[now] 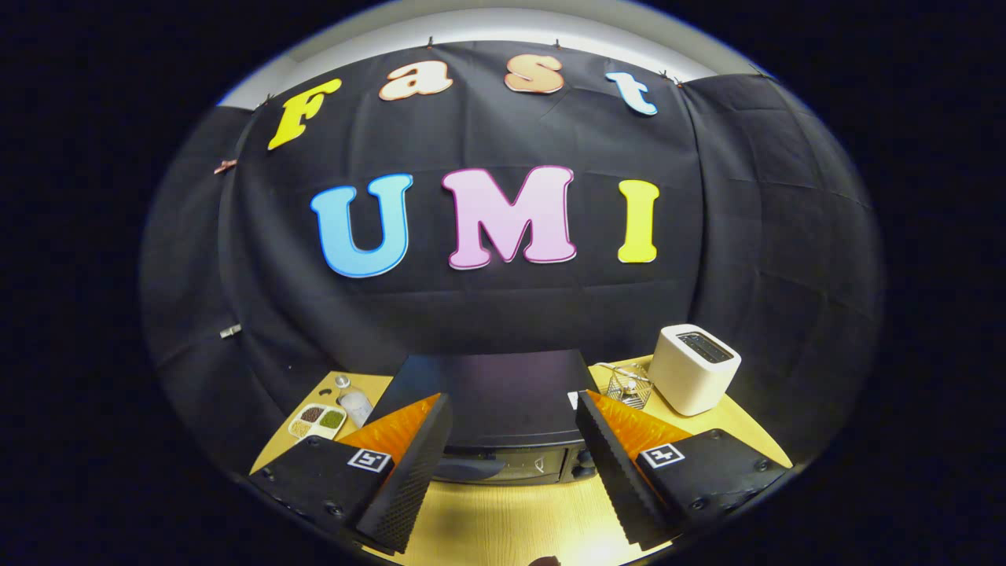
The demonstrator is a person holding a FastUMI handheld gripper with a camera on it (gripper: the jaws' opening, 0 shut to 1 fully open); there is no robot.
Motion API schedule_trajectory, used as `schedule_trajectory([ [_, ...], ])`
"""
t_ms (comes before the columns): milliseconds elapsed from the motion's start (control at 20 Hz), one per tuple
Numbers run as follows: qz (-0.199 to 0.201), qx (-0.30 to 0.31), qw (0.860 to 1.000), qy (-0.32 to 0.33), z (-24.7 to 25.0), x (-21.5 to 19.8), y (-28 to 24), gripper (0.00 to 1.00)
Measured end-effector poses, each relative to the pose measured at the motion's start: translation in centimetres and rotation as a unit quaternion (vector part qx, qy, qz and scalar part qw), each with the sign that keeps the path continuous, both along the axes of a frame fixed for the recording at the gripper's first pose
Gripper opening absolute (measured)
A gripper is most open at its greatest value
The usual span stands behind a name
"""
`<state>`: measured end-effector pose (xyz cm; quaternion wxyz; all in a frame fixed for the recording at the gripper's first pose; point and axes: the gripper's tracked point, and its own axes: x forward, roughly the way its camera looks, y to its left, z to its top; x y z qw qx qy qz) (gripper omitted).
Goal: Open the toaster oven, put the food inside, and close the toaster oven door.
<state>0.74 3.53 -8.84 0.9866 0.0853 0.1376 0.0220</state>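
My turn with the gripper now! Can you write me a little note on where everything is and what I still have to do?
Hand-held gripper: open, holding nothing, fingers spread either side of the toaster oven's front.
Toaster oven: dark, on the wooden table, just ahead of the fingers; door looks shut.
Food: a divided dish with food sits left of the oven; a white toaster and small wire rack are on its right.
Done: nothing yet.
Left: open the door, put food in, close it.

black toaster oven, white toaster, light wood-grain table
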Motion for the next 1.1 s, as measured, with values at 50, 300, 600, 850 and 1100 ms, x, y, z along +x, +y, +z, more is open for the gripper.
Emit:
schedule_trajectory([
  [50,-0.004,0.0,1.0,-0.007,0.9,0.0,-0.7,0.99],
  [300,-0.024,-0.029,0.997,-0.061,5.5,-0.2,-4.3,0.98],
  [600,-0.041,-0.064,0.992,-0.105,9.1,-1.2,-7.3,0.98],
  [850,-0.047,-0.08,0.985,-0.142,11.4,-2.0,-7.9,0.99],
  [1100,-0.051,-0.066,0.987,-0.138,11.7,-2.2,-8.0,1.0],
])
